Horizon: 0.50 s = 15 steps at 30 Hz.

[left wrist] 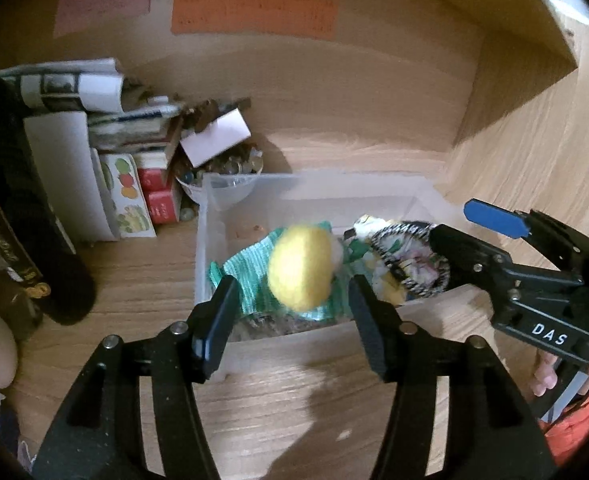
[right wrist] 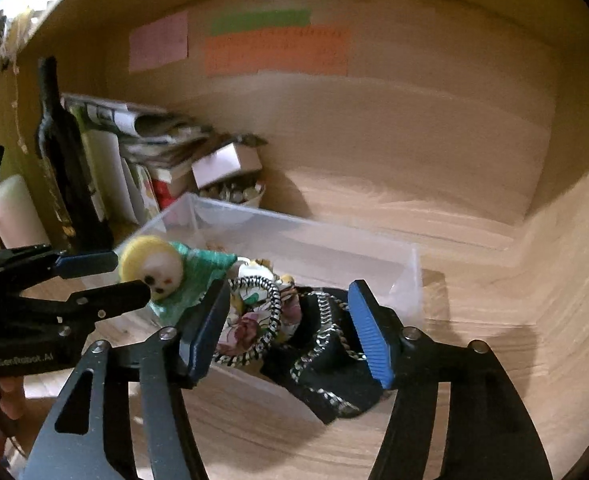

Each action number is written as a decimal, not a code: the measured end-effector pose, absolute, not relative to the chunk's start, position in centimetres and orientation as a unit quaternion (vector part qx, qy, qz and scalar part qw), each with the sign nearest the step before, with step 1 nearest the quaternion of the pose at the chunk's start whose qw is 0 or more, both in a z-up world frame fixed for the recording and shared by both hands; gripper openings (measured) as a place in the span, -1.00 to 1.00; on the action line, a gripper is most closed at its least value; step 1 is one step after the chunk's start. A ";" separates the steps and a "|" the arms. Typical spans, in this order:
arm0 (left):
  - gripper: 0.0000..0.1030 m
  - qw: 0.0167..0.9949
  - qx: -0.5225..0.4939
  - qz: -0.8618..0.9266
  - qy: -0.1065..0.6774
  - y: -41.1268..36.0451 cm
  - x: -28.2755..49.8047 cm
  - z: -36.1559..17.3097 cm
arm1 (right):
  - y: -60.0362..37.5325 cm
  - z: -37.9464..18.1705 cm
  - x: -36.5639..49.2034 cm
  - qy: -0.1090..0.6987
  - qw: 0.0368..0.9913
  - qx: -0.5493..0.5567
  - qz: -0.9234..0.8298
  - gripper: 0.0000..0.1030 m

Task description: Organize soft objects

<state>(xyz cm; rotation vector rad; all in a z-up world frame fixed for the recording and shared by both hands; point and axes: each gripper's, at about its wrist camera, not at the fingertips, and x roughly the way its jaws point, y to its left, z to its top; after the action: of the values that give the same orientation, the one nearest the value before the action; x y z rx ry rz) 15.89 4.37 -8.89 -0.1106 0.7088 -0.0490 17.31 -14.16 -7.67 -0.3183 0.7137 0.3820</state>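
A soft doll with a yellow head [left wrist: 300, 266] and green knitted body [left wrist: 250, 276] hangs over the clear plastic bin [left wrist: 210, 240], blurred; it also shows in the right wrist view [right wrist: 154, 268]. My left gripper [left wrist: 290, 304] is open around it, fingers apart from it. My right gripper [right wrist: 288, 328] is open above a floral pouch with black-and-white trim [right wrist: 254, 316] and a black item with a chain [right wrist: 326, 360] draped over the bin's front wall. The right gripper also shows in the left wrist view [left wrist: 454, 232].
The bin stands on a wooden shelf [left wrist: 334, 400]. Books and papers [left wrist: 94, 160], a dark bottle [right wrist: 66, 160] and a bowl of small bits [left wrist: 222, 168] stand at the left. Coloured notes [left wrist: 254, 12] are on the back wall.
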 end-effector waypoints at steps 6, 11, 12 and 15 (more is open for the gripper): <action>0.10 0.952 -0.042 -0.013 0.301 3.9 13.6 -5.6 | -15.1 -4.3 15.0 0.307 0.921 -0.135 0.196 0.22; 0.15 0.966 -0.031 -0.007 0.258 3.1 11.1 -2.9 | -15.9 -1.3 12.4 0.270 0.932 -0.120 0.209 0.39; 0.22 0.968 -0.028 -0.006 0.250 2.8 10.6 -2.4 | -16.0 -0.7 11.9 0.260 0.935 -0.117 0.211 0.44; 0.44 0.976 -0.015 0.001 0.219 1.8 8.9 -1.2 | -16.2 0.4 10.6 0.239 0.940 -0.113 0.216 0.50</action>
<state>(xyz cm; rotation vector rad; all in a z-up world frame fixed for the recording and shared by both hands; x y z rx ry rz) 8.90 1.84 -1.17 -0.0306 0.4407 0.0024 10.58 -16.19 0.36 -0.2304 0.4886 0.4411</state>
